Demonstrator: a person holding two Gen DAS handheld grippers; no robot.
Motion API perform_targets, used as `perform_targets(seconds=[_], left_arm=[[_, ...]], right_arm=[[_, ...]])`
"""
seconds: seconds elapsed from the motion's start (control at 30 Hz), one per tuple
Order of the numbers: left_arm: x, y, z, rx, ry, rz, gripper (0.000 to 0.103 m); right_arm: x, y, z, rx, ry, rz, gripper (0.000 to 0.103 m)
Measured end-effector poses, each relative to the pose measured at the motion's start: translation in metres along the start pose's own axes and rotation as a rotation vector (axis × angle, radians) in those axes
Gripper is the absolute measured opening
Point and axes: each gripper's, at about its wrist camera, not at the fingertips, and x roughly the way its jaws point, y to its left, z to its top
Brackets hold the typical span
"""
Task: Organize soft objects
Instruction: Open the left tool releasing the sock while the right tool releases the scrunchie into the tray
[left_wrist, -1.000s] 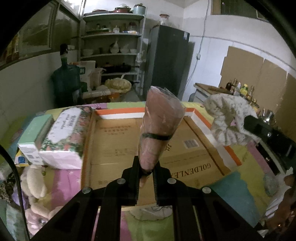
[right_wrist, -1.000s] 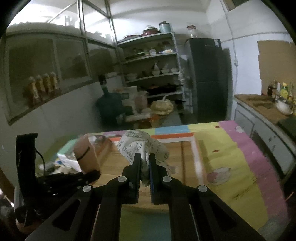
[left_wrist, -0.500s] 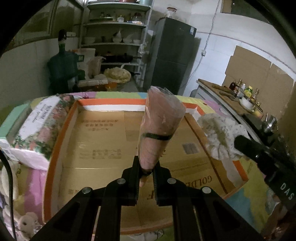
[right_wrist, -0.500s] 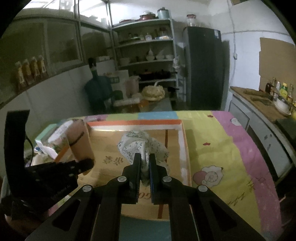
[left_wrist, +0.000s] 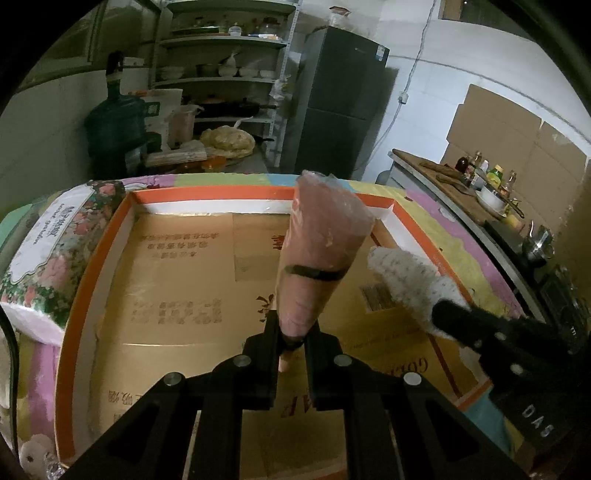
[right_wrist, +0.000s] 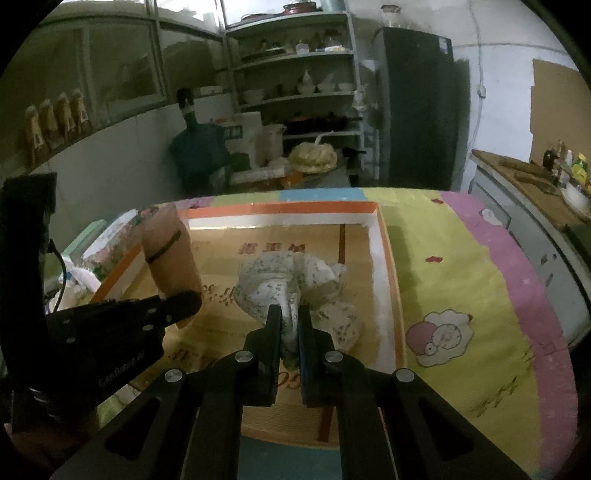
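- The left tool (left_wrist: 291, 334) is closed on the narrow lower end of a pink roll (left_wrist: 317, 254) wrapped in clear plastic, with a dark band around its middle.
- The pink roll is held upright, wide end up, above the floor of a shallow cardboard box (left_wrist: 177, 280) with an orange-and-white rim.
- The right tool (right_wrist: 289, 325) is clamped on a fold of a white floral cloth (right_wrist: 291, 284).
- The floral cloth is bunched and hangs from the fingers over the right half of the box; whether its lower folds touch the box floor cannot be determined.
- In the right wrist view, the pink roll is seen to the left of the cloth, apart from it, with the left tool beneath it.
- In the left wrist view, the cloth and the right tool are seen to the right of the roll, near the right wall of the box.
- The box rests on a table covered with a pastel patchwork cover (right_wrist: 461, 280).
- A floral-printed tissue pack (left_wrist: 48, 254) lies just beside the left wall of the box, outside it.
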Motion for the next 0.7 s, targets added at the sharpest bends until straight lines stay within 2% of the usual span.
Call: perform_targets(seconds=[0.23, 0.3, 0.37, 0.43, 0.5, 0.6, 0.7], left_arm=[[0.004, -0.002, 0.002, -0.005, -0.004, -0.024, 0.014], [0.002, -0.002, 0.002, -0.008, -0.009, -0.028, 0.021], [0.001, -0.003, 0.003, -0.001, -0.012, -0.029, 0.042], [-0.003, -0.004, 0.003, 0.003, -0.024, -0.038, 0.048], [-0.007, -0.005, 0.004, 0.013, -0.037, -0.038, 0.051], [-0.016, -0.003, 0.005, 0.013, -0.057, -0.030, 0.053], [-0.027, 0.001, 0.006, 0.008, -0.078, -0.022, 0.054]], right_arm=[[0.013, -0.002, -0.004, 0.003, 0.038, 0.012, 0.009], [0.016, -0.002, -0.005, 0.006, 0.047, 0.013, 0.011], [0.016, -0.003, -0.005, 0.009, 0.049, 0.023, 0.013], [0.016, -0.005, -0.005, 0.017, 0.046, 0.033, 0.017], [0.014, -0.006, -0.005, 0.022, 0.036, 0.037, 0.026], [0.009, -0.007, -0.006, 0.030, 0.019, 0.027, 0.028], [0.003, -0.006, -0.006, 0.038, 0.004, 0.021, 0.038]])
